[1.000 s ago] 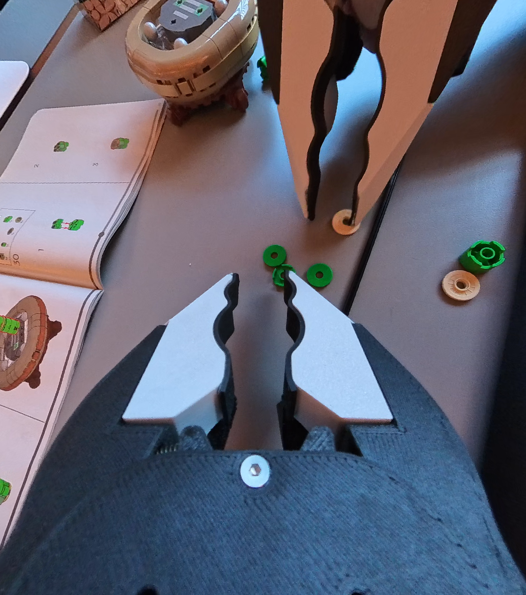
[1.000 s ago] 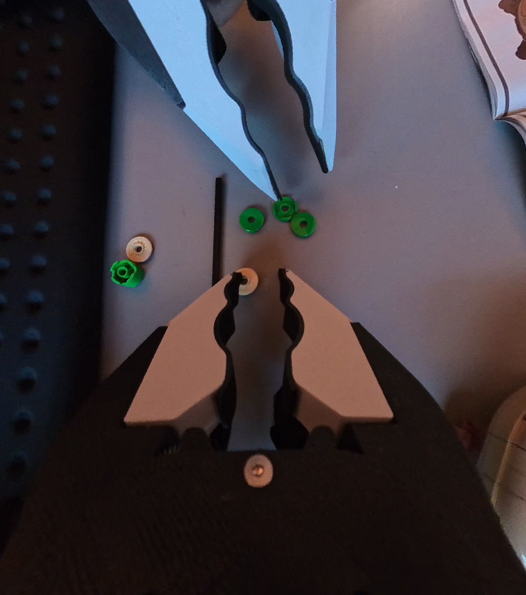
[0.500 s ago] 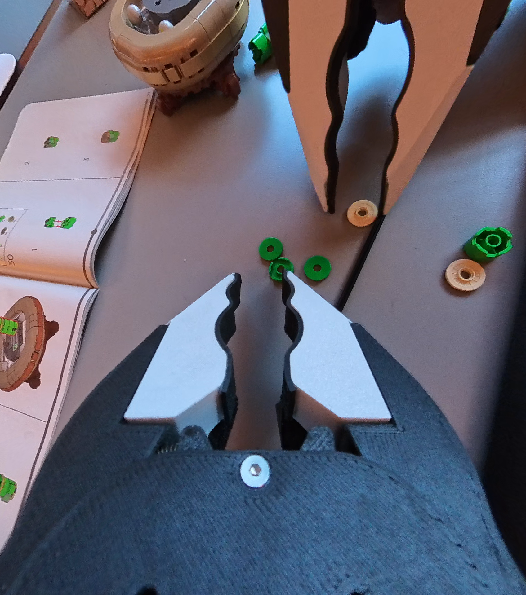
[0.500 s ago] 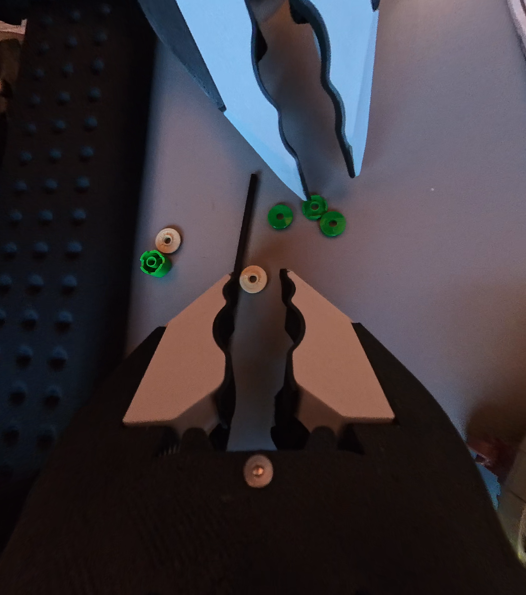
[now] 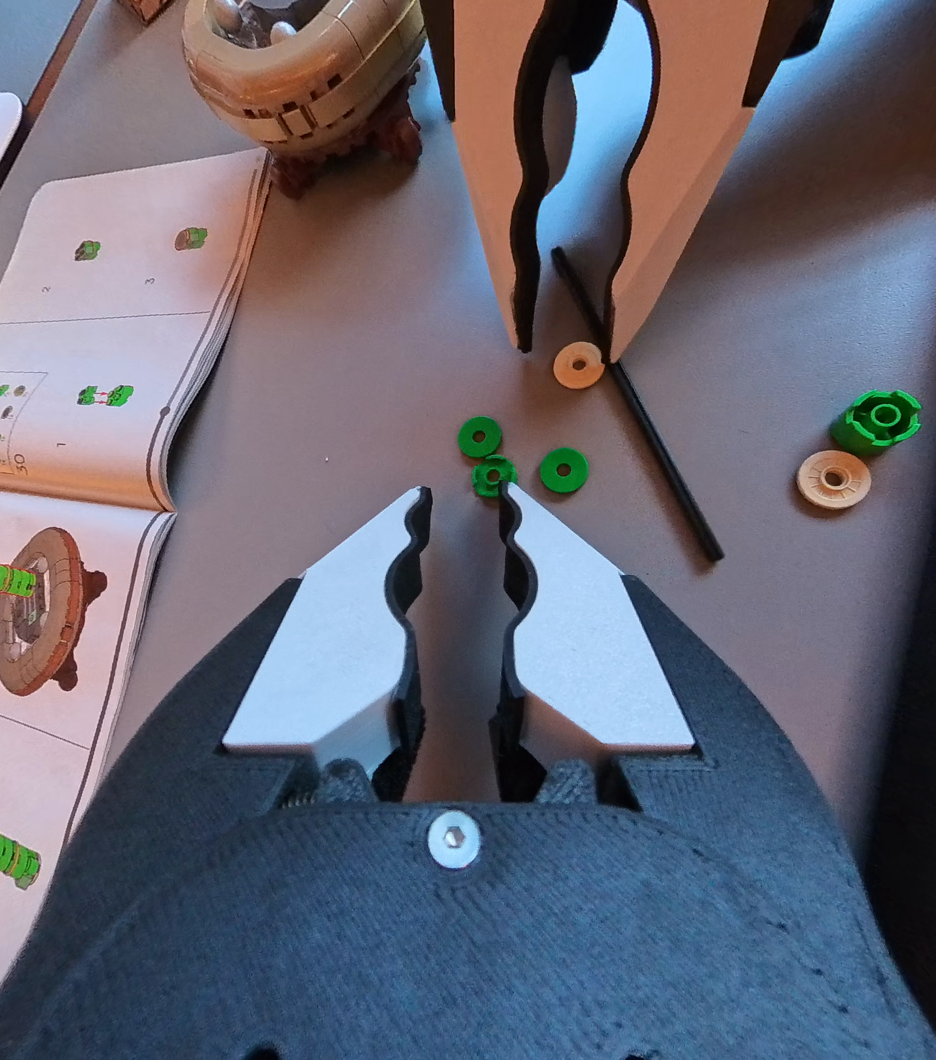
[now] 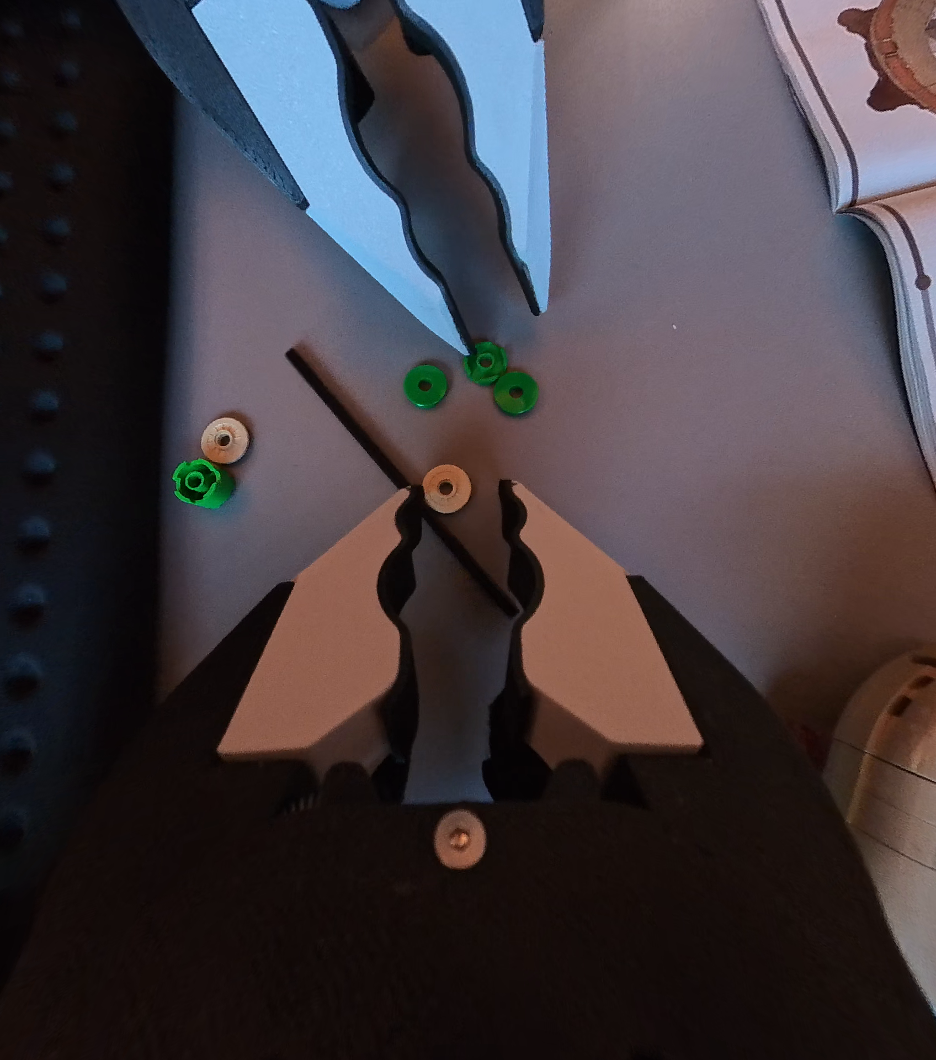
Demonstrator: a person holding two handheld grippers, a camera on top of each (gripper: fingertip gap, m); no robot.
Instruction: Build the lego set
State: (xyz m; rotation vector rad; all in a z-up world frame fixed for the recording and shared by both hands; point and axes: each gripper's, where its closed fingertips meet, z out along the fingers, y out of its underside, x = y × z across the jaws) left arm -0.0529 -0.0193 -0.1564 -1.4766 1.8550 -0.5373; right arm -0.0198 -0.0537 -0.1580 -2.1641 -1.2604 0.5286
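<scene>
the left gripper (image 5: 463, 493) is seen nearest, its jaws spread with nothing between them; one fingertip touches a small green notched ring (image 5: 493, 475) on the grey table (image 5: 339, 321). two flat green discs (image 5: 479, 437) (image 5: 564, 470) lie just beside that ring, one on either side. beyond the ring a tan disc (image 5: 578, 365) lies with a thin black rod (image 5: 643, 413) passing beside it. the right gripper (image 5: 569, 350) is set over the rod, jaws spread, one tip at the tan disc's edge. to the right of the rod a second tan disc (image 5: 833, 479) and a chunky green round piece (image 5: 878, 421) lie close together. to the left of the ring an open instruction booklet (image 5: 110, 321) is cut off by the frame. farthest from the ring, a rounded tan model (image 5: 305, 74) on brown feet is cropped at the top, its inside hard to make out. in the right wrist view the rod's near end is hidden behind a finger (image 6: 597, 659).
</scene>
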